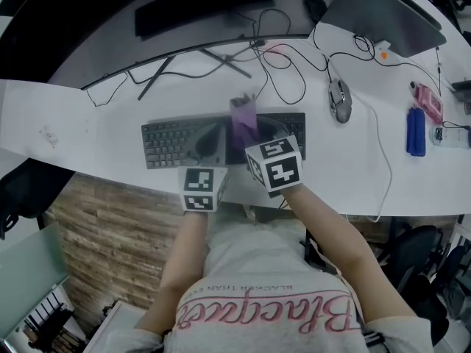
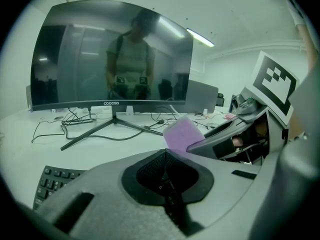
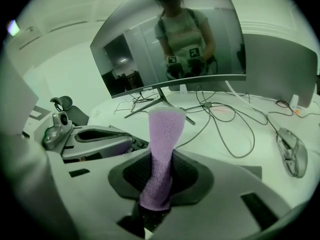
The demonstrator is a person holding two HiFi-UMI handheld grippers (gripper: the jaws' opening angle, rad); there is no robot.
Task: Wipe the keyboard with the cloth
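— Since the right gripper sits nearest, what has it got?

— Jaws pinching a purple cloth. The strip stands up out of the pads, top end free. Only that gripper's own view shows the grip. From the head view the cloth is over the middle of the keyboard, near its back edge; can't tell if it touches.

— Left gripper?

— Jaws pressed together, nothing between them. It is just beside the right one, over the keyboard left of centre. Its view catches the cloth side-on, poking out past the right gripper, with keys low at the left.

— Farther back?

— Mouse on the white desk, right of the keyboard and apart from it. Loose cables behind. Then a curved monitor on a spread-leg stand. Only the gripper views show the person mirrored in the dark screen. Only the head view shows a blue object far right.
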